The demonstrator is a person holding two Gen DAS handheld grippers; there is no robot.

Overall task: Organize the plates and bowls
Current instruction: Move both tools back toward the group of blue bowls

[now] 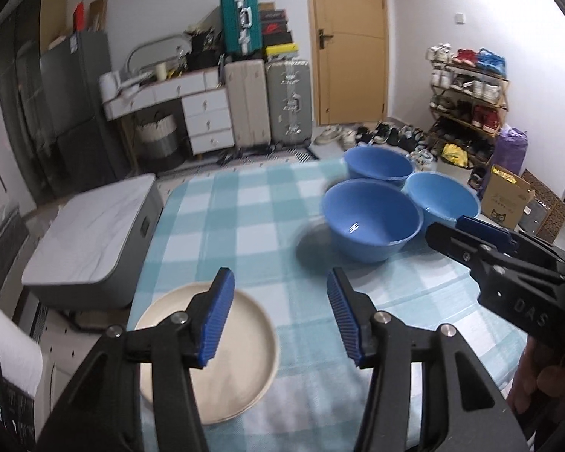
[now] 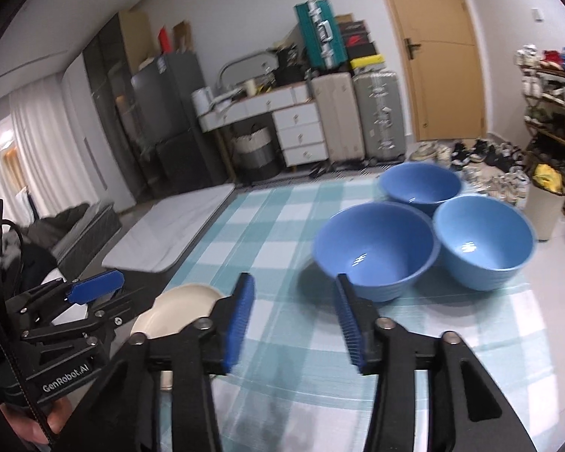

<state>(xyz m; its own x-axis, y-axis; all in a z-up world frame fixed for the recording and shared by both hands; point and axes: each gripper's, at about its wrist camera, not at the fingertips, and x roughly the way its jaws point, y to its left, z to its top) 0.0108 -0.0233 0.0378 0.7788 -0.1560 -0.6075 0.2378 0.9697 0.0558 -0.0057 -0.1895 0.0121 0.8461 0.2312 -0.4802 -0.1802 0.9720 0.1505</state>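
On the checked cloth (image 1: 245,203) three bowls (image 2: 374,250) cluster far right, the plate (image 1: 222,354) lies near left; both grippers, left (image 1: 278,316) and right (image 2: 295,320), hover spread and empty, seemingly ready to sort.

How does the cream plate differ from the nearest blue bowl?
The plate is cream, flat and shallow; the nearest bowl is blue, deep and steep-walled. The plate lies alone at the table's near left; the bowl sits clustered with two other bowls at the far right. Both are round, empty, upright on the checked cloth, and ungripped.
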